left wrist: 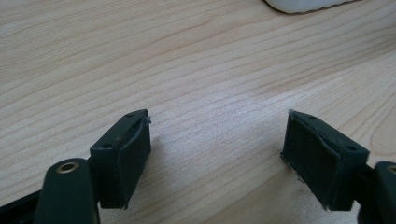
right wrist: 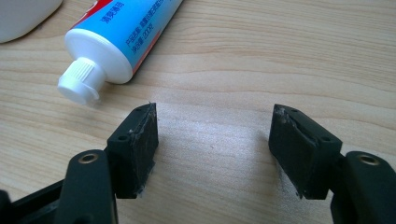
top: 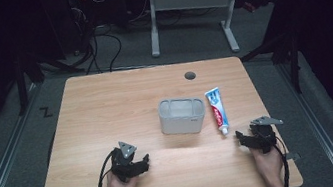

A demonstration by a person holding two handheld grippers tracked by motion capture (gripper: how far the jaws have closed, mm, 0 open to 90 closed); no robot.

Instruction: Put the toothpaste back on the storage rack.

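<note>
My right tool (right wrist: 212, 140) rests low on the bench (top: 107, 113) with its jaws spread and nothing between them, and the toothpaste tube (right wrist: 121, 35) lies flat just ahead with its white cap (right wrist: 80, 80) toward me, so I judge the clean way is to slide forward, straddle the tube behind the cap and pinch gently across its width. My left tool (left wrist: 217, 154) rests spread and empty too, the grey container (top: 182, 115) beyond it and just beside the tube. Farther off, the pale wood ends in grey carpet, cables and a white-legged desk (top: 188, 6) in a dark room.
</note>
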